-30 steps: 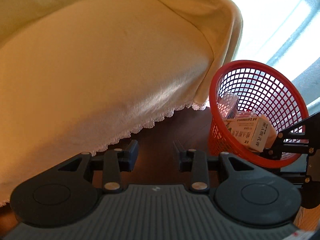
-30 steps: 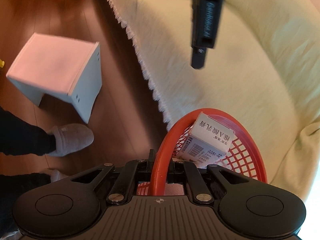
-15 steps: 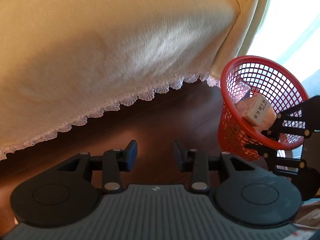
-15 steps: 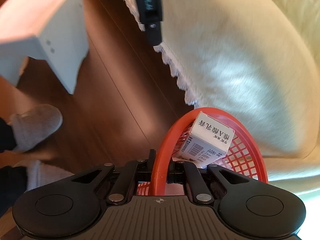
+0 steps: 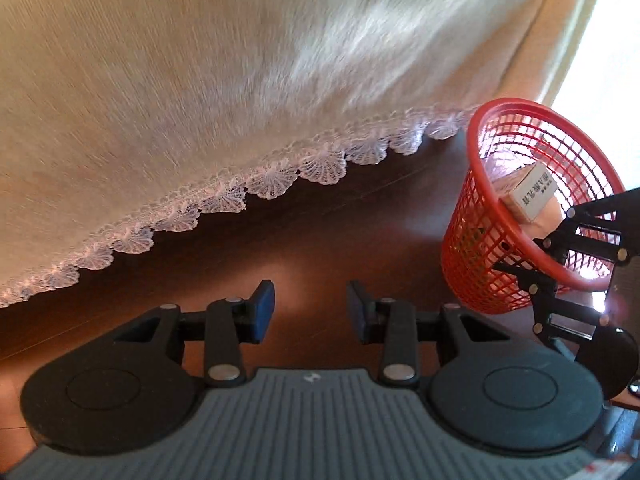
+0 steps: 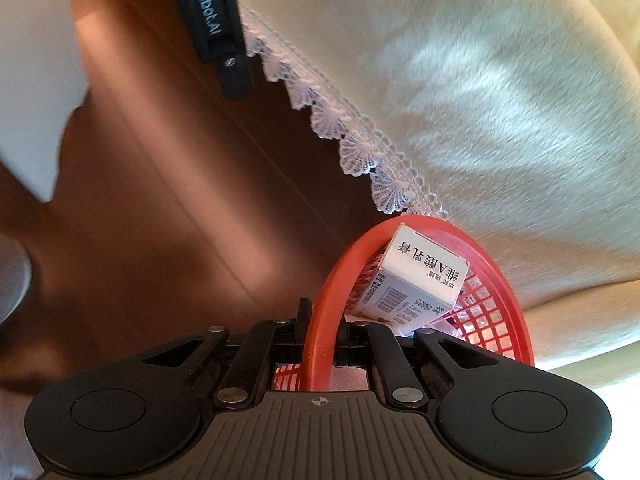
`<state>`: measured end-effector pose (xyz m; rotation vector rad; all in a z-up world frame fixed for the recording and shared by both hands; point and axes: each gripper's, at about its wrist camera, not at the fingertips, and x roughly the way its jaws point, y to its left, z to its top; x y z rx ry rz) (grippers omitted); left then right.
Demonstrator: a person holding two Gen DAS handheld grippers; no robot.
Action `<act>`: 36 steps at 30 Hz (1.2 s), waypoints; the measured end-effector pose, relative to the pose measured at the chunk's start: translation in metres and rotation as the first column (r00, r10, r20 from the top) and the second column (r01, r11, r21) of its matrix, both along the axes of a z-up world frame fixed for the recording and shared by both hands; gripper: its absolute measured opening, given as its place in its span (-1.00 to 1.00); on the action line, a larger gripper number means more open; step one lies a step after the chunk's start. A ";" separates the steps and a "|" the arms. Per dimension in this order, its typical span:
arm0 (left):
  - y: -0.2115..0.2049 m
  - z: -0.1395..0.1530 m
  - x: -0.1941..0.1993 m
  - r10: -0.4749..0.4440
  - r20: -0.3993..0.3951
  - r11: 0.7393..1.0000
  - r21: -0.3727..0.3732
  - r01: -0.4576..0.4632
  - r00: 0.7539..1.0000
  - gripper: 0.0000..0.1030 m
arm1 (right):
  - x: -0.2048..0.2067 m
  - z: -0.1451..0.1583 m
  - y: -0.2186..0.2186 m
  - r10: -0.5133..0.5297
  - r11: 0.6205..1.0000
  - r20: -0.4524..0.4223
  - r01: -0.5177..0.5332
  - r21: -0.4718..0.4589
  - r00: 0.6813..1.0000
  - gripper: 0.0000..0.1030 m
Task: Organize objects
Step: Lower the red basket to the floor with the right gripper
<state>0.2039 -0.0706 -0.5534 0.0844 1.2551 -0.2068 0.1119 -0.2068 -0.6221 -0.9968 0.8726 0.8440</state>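
A red mesh basket hangs just above the dark wooden floor, beside the sofa's lace hem. A white medicine box with printed text leans inside it, and other small packs below it are hard to make out. My right gripper is shut on the basket's rim, with the box just beyond the fingers. My left gripper is open over bare floor with nothing between its blue pads, left of the basket. Its black body shows at the top of the right wrist view.
A cream sofa cover with white lace trim fills the upper part of both views, close to the basket. A white stool stands at the left, with a grey slipper on a person's foot below it. Bright window light at the right.
Both grippers have sunk toward the floor, the right one carrying the basket. The sofa edge now looms larger, and the stool has slid to the left edge of the right wrist view.
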 end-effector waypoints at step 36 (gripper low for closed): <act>0.057 -0.002 -0.020 0.046 -0.029 0.997 -0.063 -0.047 0.999 -0.10 | -0.030 -0.040 0.012 -0.311 0.941 -0.011 0.310 0.135 0.950 0.07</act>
